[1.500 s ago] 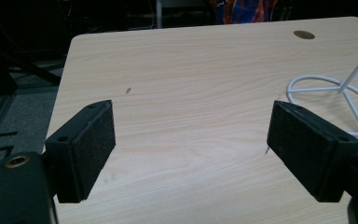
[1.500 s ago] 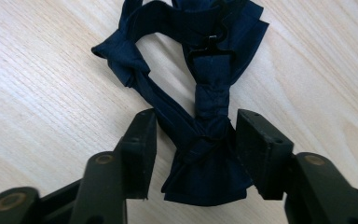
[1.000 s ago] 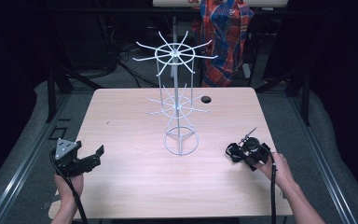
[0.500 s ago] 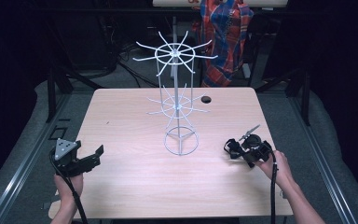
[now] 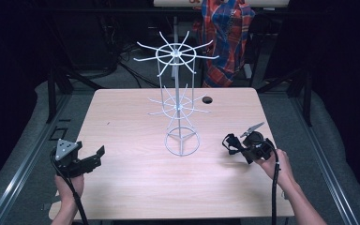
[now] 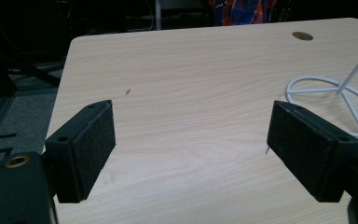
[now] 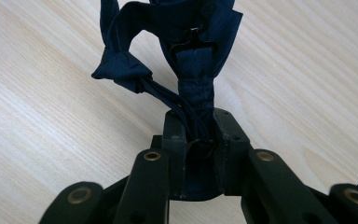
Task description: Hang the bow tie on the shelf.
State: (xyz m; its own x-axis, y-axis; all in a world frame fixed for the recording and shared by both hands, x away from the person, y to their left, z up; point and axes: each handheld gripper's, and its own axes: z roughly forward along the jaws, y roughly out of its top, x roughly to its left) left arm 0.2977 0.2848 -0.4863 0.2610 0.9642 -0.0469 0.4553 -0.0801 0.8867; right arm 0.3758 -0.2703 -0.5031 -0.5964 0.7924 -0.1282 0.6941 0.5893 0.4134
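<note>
High view: bench [image 5: 122, 117] bears wire rack [image 5: 178, 101] at centre. Right gripper [image 5: 236, 144], jaws clamped on navy cloth [image 7: 186, 56], probably for hanging; left gripper [image 6: 191, 144] spread, empty.

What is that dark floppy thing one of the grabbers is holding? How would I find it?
Start at the tall white wire rack with spokes in the middle of the pale wooden table. Look toward the table's near right, where the right gripper is shut on a bunched dark navy cloth. It is the soft, crumpled thing there; the left gripper is open, holding nothing.
</note>
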